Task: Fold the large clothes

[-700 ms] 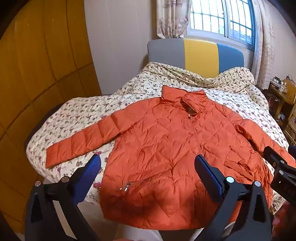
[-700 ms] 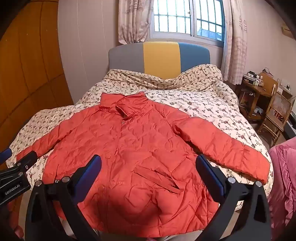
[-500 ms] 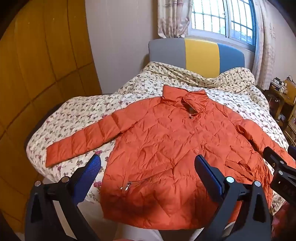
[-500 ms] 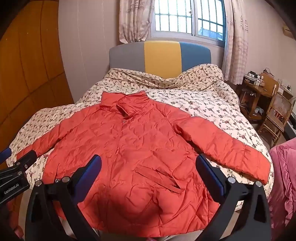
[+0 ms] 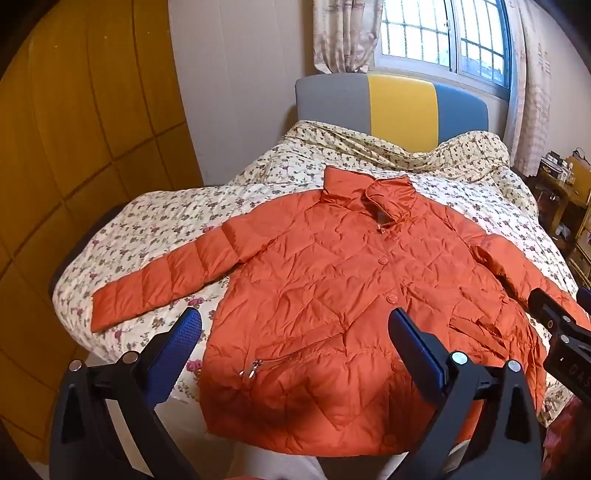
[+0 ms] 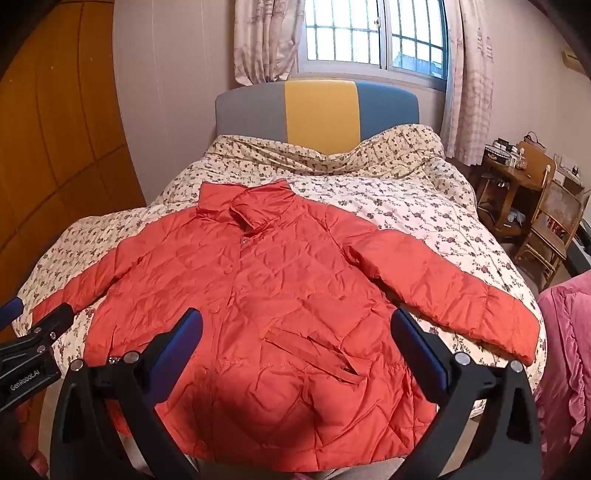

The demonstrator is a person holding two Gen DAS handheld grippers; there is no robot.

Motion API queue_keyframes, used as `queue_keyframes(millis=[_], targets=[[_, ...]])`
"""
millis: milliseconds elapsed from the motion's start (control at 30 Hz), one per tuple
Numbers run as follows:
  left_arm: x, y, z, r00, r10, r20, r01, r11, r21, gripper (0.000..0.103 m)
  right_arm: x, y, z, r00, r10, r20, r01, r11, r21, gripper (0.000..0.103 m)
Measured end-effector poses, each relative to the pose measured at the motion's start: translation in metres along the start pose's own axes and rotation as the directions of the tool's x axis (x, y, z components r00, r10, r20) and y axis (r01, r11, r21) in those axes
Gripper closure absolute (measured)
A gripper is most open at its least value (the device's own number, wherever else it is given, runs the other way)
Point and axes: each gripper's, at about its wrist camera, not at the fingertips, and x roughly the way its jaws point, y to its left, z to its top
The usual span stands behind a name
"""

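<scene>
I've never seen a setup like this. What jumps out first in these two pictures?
The bright orange quilted jacket grabs the eye: it lies spread flat, front up, sleeves out, across the flowered bedspread. Behind it stands a headboard in grey, yellow and blue under a barred window. Low in each view, a hand-held gripper, left and right, hovers open above the jacket's hem, holding nothing.

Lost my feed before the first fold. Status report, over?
Left gripper and right gripper: jaws open, empty, above the hem. Orange jacket flat on the bed, buttoned, sleeves spread. Loose belt lies across the front.
</scene>
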Motion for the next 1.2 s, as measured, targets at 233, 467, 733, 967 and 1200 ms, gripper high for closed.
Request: queue_keyframes(millis=[233, 467, 733, 967, 1200], targets=[[0.001, -0.0014, -0.0009, 1.0, 0.0, -0.004, 0.0, 1.0, -0.003, 0.003, 0.0008, 0.0015, 0.0, 1.0, 0.008, -0.004, -0.008, 1.0, -0.008, 0.002], [0.0014, -0.0004, -0.0009, 1.0, -0.002, -0.005, 0.001, 1.0, -0.004, 0.003, 0.0008, 0.0014, 0.001, 1.0, 0.009, -0.004, -0.009, 1.0, -0.004, 0.002], [0.0025, -0.0015, -0.0041, 1.0, -0.01, -0.011, 0.01, 1.0, -0.006, 0.003, 0.002, -0.0017, -0.0008, 1.0, 0.008, -0.011, -0.008, 1.0, -0.002, 0.002], [0.0028, -0.0012, -0.0061, 1.0, -0.012, -0.013, 0.012, 1.0, -0.005, 0.003, 0.003, -0.0009, -0.0014, 1.0, 0.008, -0.012, -0.008, 1.0, -0.002, 0.002], [0.0033, -0.002, -0.0066, 1.0, -0.01, -0.016, 0.01, 1.0, -0.003, 0.003, 0.0044, -0.0029, -0.0022, 1.0, 0.007, -0.017, -0.007, 1.0, 0.008, 0.002]])
